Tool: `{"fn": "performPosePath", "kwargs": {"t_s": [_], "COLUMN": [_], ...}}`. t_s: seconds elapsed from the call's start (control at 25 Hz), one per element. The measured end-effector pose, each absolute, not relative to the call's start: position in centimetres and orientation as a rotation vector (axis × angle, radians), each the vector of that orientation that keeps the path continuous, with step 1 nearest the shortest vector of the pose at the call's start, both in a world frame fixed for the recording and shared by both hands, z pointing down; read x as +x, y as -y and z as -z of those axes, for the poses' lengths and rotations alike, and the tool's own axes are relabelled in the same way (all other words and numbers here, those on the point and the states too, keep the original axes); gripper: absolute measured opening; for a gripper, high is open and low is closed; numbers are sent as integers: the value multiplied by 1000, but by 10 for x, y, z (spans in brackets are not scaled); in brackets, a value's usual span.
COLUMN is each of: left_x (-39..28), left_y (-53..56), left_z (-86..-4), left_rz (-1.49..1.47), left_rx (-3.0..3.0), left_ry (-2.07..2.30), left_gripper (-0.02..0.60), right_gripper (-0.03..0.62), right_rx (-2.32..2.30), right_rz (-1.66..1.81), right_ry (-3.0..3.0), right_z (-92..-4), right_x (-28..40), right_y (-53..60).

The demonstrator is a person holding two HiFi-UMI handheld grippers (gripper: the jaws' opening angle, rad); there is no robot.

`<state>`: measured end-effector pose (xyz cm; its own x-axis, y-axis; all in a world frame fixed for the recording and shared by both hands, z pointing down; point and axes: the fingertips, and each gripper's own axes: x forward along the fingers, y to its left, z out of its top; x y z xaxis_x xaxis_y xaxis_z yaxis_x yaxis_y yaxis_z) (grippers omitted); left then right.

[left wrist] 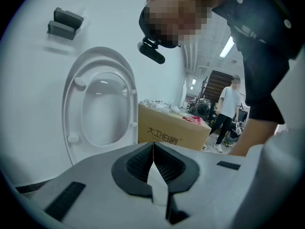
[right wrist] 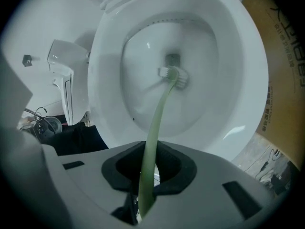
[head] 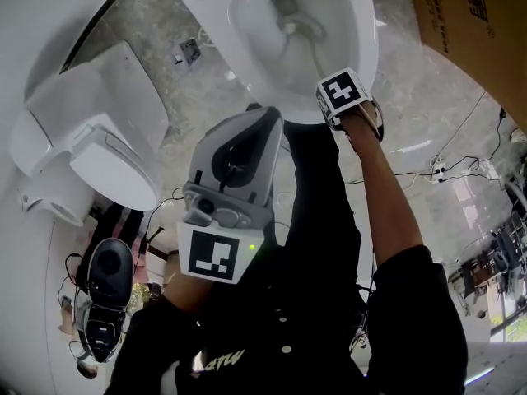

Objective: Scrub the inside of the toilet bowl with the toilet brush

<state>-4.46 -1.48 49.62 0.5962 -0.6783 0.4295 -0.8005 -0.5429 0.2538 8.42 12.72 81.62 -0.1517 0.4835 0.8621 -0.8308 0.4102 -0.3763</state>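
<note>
The white toilet bowl stands open ahead of me. A toilet brush with a pale green handle reaches down into it, its white bristle head at the drain in the bottom. My right gripper is shut on the handle, hovering over the bowl's near rim. My left gripper is shut with nothing in it, held back near my chest and pointing up at a raised toilet seat.
A second toilet with its lid down stands at the left. A cardboard box sits right of the bowl. Cables trail over the grey floor. A person stands in the background.
</note>
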Motion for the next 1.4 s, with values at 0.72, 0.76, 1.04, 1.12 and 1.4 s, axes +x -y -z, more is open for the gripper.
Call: {"fn": "performPosePath", "kwargs": {"t_s": [0.72, 0.76, 1.04, 1.12, 1.4], "left_x": [-43, -43, -39, -35, -22], "left_y": [16, 16, 21, 24, 37], "left_z": [-495, -494, -469, -450, -351], "left_rz": [-399, -399, -374, -361, -308], "left_rx": [2412, 2415, 2460, 2481, 2559], "left_ry": [1193, 1196, 1225, 1228, 1243], "left_gripper": [25, 25, 25, 25, 25], "right_gripper": [77, 77, 74, 74, 74], "right_rx": [377, 392, 419, 420, 396], "right_rz": [-1128, -1133, -1087, -1017, -1107], "right_ry": [1460, 1472, 1471, 1417, 1668], "right_z": [-813, -814, -794, -770, -651], "right_x": [21, 20, 55, 77, 53], "right_y": [-89, -82, -71, -75, -100]}}
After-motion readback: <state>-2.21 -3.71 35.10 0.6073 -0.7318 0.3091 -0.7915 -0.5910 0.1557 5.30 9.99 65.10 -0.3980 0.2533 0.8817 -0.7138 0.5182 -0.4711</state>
